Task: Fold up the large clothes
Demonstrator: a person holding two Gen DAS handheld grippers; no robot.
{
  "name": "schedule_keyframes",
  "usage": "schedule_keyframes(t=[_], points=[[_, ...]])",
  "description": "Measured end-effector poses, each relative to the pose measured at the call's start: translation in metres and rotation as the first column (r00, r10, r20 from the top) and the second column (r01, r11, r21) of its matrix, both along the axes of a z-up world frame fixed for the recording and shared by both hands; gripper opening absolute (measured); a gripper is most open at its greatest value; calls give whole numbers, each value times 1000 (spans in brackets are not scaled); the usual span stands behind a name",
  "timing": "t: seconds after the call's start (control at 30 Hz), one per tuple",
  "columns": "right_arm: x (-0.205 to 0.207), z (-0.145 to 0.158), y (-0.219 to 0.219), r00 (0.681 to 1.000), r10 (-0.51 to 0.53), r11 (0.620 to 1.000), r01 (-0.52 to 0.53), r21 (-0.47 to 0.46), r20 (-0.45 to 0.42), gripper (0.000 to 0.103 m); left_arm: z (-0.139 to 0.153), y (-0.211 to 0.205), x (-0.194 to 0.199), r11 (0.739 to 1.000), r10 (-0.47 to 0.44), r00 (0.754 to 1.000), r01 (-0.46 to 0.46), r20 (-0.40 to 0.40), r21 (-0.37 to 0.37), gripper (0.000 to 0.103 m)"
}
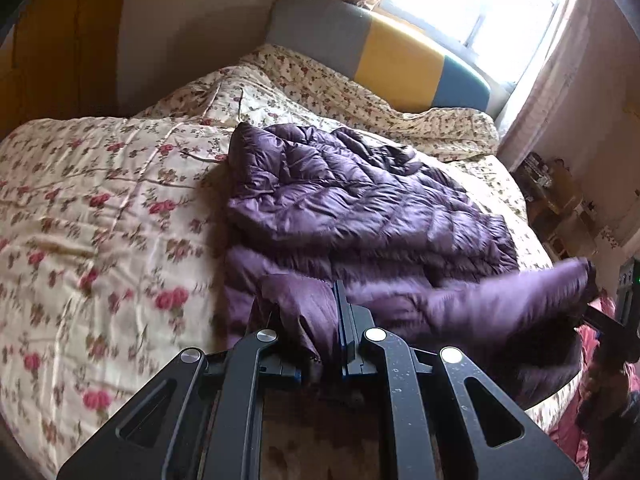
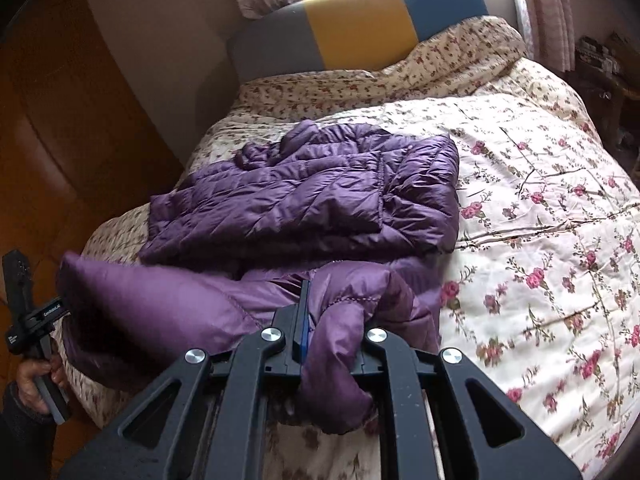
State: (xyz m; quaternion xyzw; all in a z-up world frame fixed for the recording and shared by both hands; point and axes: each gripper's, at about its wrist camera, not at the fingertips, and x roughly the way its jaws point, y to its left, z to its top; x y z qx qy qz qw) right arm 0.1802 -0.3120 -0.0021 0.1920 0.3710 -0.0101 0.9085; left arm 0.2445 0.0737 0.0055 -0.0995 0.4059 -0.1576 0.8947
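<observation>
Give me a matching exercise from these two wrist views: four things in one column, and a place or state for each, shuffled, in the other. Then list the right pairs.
Things:
1. purple quilted puffer jacket
2. floral-print quilt with red roses
3. grey, yellow and blue padded headboard
4. left gripper

Places or states:
A. stands at the far end of the bed, below the window
B. shut on a near corner of the jacket's hem
C. lies partly folded on the bed
D. covers the bed under the jacket

Pairs: 1-C, 2-D, 3-A, 4-B
</observation>
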Motion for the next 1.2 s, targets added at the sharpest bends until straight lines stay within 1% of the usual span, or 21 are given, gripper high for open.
schedule_keyframes(t=[0.13,0.2,0.33,0.53,0.63,0.67,0.7,0.73,0.77,0.8,0.83,0.87,0.9,0.97,1.07,1.13,1.2], points=[[20,-16,-10,998,-40,999,41,22,-44,14,-14,-4,32,1000,19,999,-19,-48,10,12],[29,-24,-12,996,-53,998,54,15,-67,15,-22,-5,45,999,39,997,-38,-70,13,12],[40,-36,-19,992,-80,996,82,18,-93,21,-32,-6,59,998,64,993,-64,-95,7,12],[48,-41,-23,990,-98,995,101,21,-100,29,-33,-3,68,997,77,992,-78,-105,-9,22],[50,-40,-25,990,-101,994,104,35,-101,34,-26,2,66,996,81,992,-84,-92,-29,39],[50,-39,-25,990,-98,994,103,38,-98,37,-24,4,65,995,86,993,-90,-82,-38,54],[50,-38,-25,991,-95,994,100,47,-94,40,-20,8,63,993,102,993,-105,-63,-45,71],[50,-36,-25,992,-93,994,98,54,-91,44,-16,12,61,991,121,992,-123,-42,-45,77],[50,-34,-24,992,-92,994,97,58,-88,47,-13,17,58,990,134,991,-135,-24,-50,79],[50,-32,-24,993,-90,993,95,65,-82,49,-11,22,57,989,135,991,-136,-21,-64,79],[49,-29,-25,993,-87,993,92,78,-76,54,-10,25,56,988,138,990,-139,-20,-73,79],[48,-27,-25,994,-83,991,89,100,-69,62,-9,31,54,986,144,989,-145,-19,-83,79],[46,-23,-26,995,-82,988,88,126,-56,65,-10,35,51,985,144,989,-145,-18,-94,79],[40,-13,-27,996,-83,986,85,142,-24,77,-17,46,45,981,138,990,-142,-37,-134,79],[27,0,-29,995,-92,985,88,145,22,90,-32,55,34,976,119,990,-131,-76,-175,79],[17,4,-31,995,-89,988,84,129,34,90,-43,58,27,972,98,990,-117,-101,-203,79],[6,2,-34,996,-89,989,85,120,24,90,-53,59,19,966,81,990,-107,-119,-234,79]])
